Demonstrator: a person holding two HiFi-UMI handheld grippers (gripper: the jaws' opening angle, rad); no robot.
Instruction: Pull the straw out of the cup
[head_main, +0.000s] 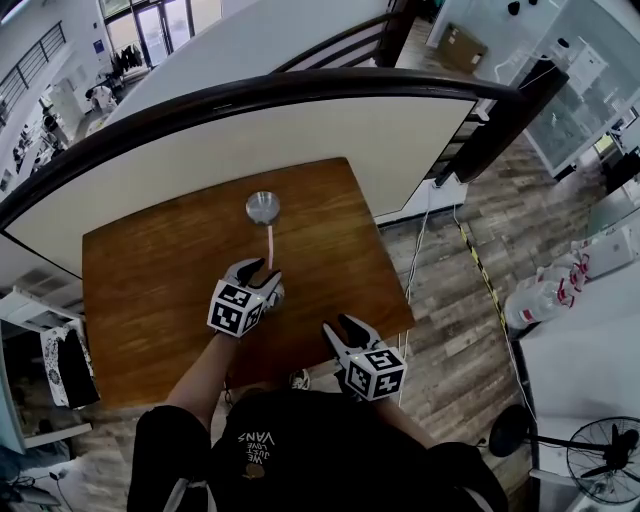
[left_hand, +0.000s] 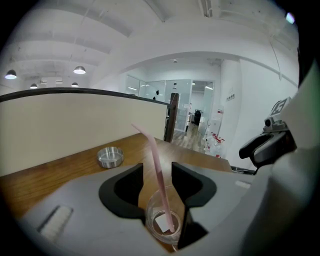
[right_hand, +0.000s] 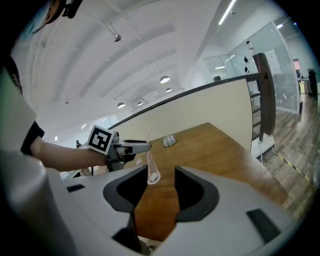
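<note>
gripping the cup (left_hand: 159, 229) with straw (left_hand: 152, 150), left tongs (left_hand: 156, 170) half hide it; right tongs (right_hand: 153, 175) gape empty.

Head view overhead; gripper views (low, close) share the table (head_main: 150, 270).

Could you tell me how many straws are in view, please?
1. The pink straw leans in the clear cup between the left gripper's tongs; I see no other.

pink straw (left_hand: 159, 178), clear cup (left_hand: 156, 223), brown wood-grained table (head_main: 150, 280), shiny silver tin (head_main: 262, 207), black-and-white square-patterned marker cubes (head_main: 235, 308) (head_main: 377, 372).
</note>
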